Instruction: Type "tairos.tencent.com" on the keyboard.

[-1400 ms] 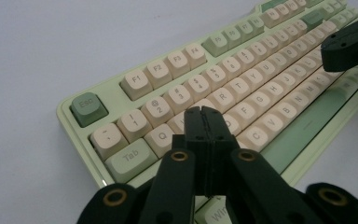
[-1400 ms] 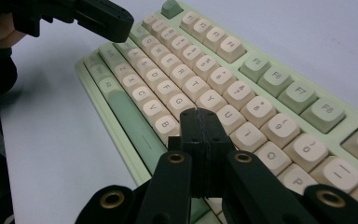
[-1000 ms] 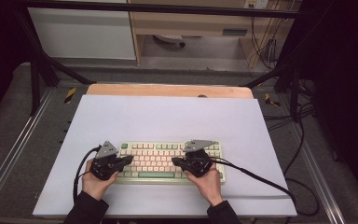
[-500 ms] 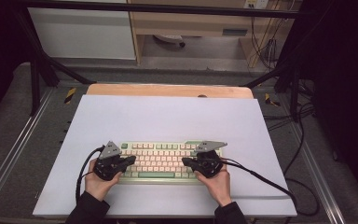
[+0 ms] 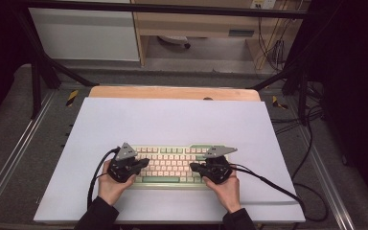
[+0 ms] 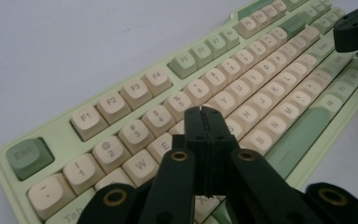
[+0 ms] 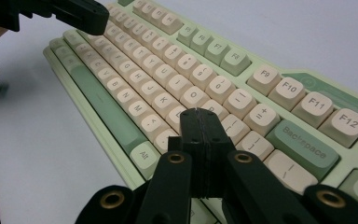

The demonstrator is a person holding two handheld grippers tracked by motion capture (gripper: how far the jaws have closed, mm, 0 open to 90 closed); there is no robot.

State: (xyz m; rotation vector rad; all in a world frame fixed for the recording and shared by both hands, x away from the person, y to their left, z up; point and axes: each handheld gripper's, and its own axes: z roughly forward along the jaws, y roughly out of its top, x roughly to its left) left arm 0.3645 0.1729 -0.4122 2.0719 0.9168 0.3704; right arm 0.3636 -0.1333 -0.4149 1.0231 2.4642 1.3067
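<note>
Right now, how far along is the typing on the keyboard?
Done: both claws are shut and set over the green and cream keyboard, which lies square on the white table. In hand: the left claw has its tip over the keys near E and R, and the right claw is over the keys near P. Whether either key is pressed can't be told. Left: no screen or output shows, so progress can't be judged.
</note>
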